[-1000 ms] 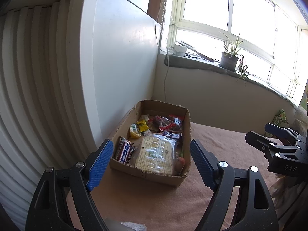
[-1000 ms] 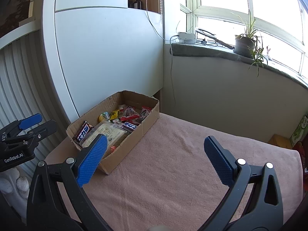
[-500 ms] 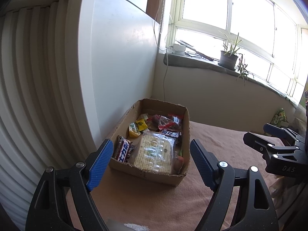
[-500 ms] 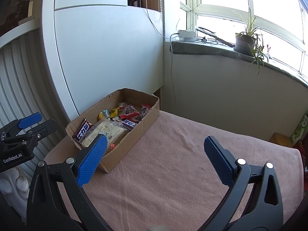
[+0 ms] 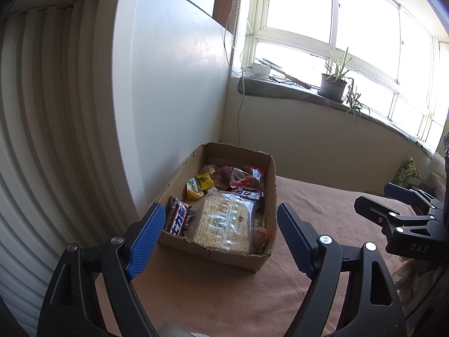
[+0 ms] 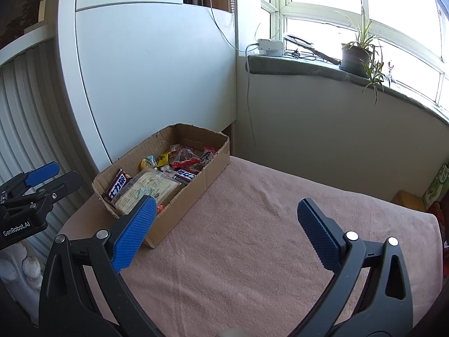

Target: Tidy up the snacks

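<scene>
Snacks fill a cardboard box (image 5: 224, 248) that sits on the pink cloth (image 6: 252, 238) covering the counter, at its far left corner, close beside a white cabinet (image 5: 174, 90). Inside, a large clear cracker pack (image 5: 224, 221) lies at the near end, with a dark chocolate bar (image 5: 178, 217) along its left; the bar's lower end is hidden behind the box's near wall. Behind them sit a yellow packet (image 5: 205, 180), a red-and-clear bag (image 5: 242, 179) and a blue-and-white bar (image 5: 248, 194), but the small wrappers at the far end overlap and are hard to tell apart. A reddish item (image 5: 259, 237) in the near right corner is mostly hidden by the wall and the pack. The left gripper (image 5: 220, 237) hovers before the box with its fingers wide apart and nothing between them; the left finger (image 5: 146, 238) overlaps the box's near left corner in its own view. The right gripper (image 6: 224, 233) hangs over bare cloth right of the box, fingers likewise spread and empty. Each gripper appears only partly at the edge of the other's view. A potted plant (image 6: 355, 56) and a white adapter (image 6: 270, 47) stand on the windowsill (image 6: 294, 67). At the right edge, a green package (image 6: 437, 188) is cut off by the frame.
</scene>
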Tool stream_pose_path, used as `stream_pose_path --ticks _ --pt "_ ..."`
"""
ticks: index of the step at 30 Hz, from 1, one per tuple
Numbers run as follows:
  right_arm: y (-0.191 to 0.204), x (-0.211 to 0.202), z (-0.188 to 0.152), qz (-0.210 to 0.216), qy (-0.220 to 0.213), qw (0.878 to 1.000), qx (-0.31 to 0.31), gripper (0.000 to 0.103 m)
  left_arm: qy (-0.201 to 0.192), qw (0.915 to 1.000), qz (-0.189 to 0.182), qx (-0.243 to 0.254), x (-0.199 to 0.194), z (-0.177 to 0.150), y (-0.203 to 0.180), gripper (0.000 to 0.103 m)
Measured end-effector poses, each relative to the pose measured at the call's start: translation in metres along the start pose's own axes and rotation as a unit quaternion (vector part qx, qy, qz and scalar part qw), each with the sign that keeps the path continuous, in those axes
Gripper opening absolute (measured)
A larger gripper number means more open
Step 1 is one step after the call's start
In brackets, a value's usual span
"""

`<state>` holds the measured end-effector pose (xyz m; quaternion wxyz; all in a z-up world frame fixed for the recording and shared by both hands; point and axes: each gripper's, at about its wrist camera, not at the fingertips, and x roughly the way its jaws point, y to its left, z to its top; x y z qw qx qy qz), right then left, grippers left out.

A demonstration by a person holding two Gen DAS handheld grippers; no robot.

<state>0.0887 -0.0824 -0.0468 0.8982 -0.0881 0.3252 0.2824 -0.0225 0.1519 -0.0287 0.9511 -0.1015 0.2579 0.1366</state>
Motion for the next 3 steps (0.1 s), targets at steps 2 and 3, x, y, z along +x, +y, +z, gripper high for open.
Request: stream_pose_path --ticks 2,3 --pt "-0.0009 0.0 0.0004 0.0 0.0 1.0 0.0 0.102 -0.004 1.0 0.001 0.003 -0.0013 0.0004 -0.001 0.082" --pt "-0.0012 0.0002 0.0002 0.001 0.001 1.0 0.001 0.102 -0.005 1.0 0.002 0.005 -0.0018 -0.0003 -0.0017 0.082"
